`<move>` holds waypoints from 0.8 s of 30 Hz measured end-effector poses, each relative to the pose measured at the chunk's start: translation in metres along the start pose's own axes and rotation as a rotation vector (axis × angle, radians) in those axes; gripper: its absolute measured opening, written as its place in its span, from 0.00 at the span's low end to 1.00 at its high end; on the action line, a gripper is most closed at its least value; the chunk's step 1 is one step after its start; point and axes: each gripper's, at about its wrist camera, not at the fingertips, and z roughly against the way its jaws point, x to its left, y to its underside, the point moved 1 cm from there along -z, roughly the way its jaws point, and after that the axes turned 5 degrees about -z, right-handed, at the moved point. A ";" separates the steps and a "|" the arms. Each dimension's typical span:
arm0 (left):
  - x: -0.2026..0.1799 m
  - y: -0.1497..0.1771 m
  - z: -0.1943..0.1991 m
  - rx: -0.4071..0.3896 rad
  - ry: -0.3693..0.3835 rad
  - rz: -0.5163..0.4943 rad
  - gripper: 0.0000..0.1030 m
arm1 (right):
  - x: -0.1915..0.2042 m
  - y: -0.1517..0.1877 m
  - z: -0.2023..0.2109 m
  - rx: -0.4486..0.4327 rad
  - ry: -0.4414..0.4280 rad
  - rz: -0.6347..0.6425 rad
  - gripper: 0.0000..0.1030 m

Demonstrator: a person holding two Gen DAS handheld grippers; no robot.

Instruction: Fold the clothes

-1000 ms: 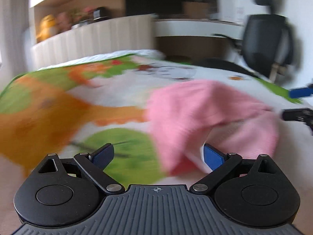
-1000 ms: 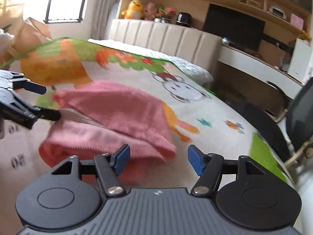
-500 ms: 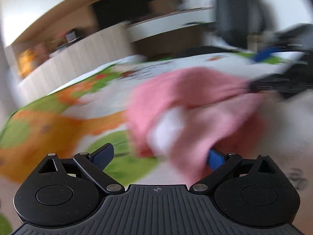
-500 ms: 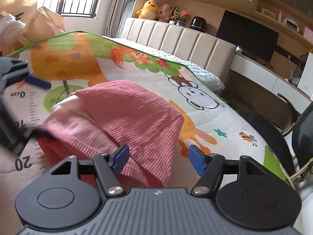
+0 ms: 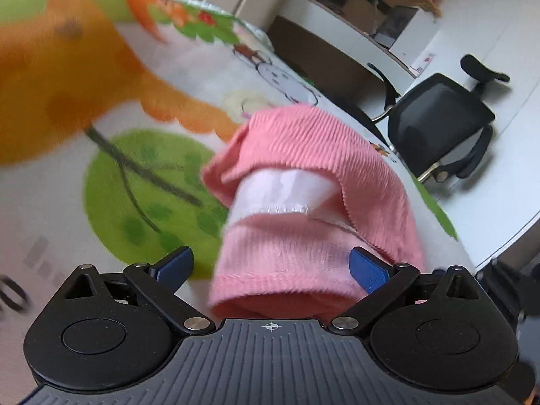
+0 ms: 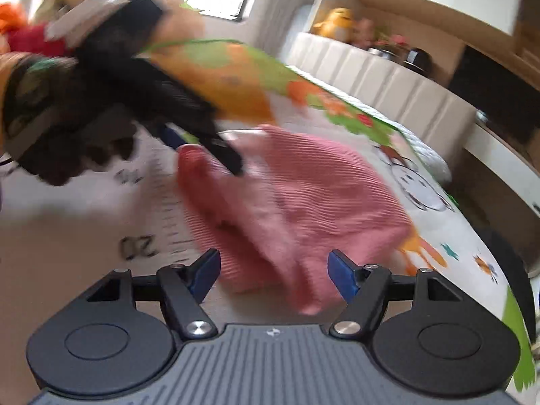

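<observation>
A pink ribbed garment (image 5: 314,182) with a white lining lies loosely folded on the bed's cartoon mat (image 5: 141,182). My left gripper (image 5: 270,268) is open at the garment's near end. The cloth lies between its jaws against the right blue pad (image 5: 368,270), clear of the left one. In the right wrist view the garment (image 6: 330,189) reaches between the wide blue pads of my right gripper (image 6: 273,276), whose jaws are still widening and do not press on it. There my left gripper (image 6: 202,150) shows blurred at the garment's far left edge.
The mat (image 6: 145,222) bears a printed ruler with numbers, a green tree and animals. A padded headboard (image 6: 381,77) runs along the back, with plush toys (image 6: 334,23) above it. A black office chair (image 5: 442,118) and a white desk (image 5: 351,30) stand beside the bed.
Both grippers have rolled and come in closer to the garment. It now lies between the pads of each. In the right wrist view my left gripper moved from the left edge onto the cloth.
</observation>
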 end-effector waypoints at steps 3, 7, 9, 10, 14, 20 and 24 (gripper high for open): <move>-0.019 0.004 -0.006 0.014 0.052 -0.004 0.89 | -0.012 -0.002 -0.002 0.002 0.068 -0.016 0.71; -0.044 0.006 -0.019 0.028 0.148 -0.007 0.70 | -0.047 -0.006 -0.001 -0.002 0.210 -0.114 0.71; -0.055 0.005 -0.026 0.030 0.168 -0.030 0.70 | -0.062 -0.008 0.001 -0.009 0.276 -0.155 0.71; -0.061 0.006 -0.028 0.029 0.162 -0.050 0.70 | -0.070 -0.009 0.002 -0.010 0.290 -0.176 0.71; -0.068 0.008 -0.032 0.045 0.121 -0.077 0.72 | -0.093 -0.010 0.014 -0.042 0.247 -0.302 0.71; -0.066 0.008 -0.019 0.059 0.076 -0.101 0.74 | -0.125 -0.012 0.003 -0.082 0.119 -0.584 0.74; -0.071 -0.003 0.021 -0.022 0.107 -0.173 0.81 | -0.135 -0.007 -0.046 0.039 0.155 -0.637 0.74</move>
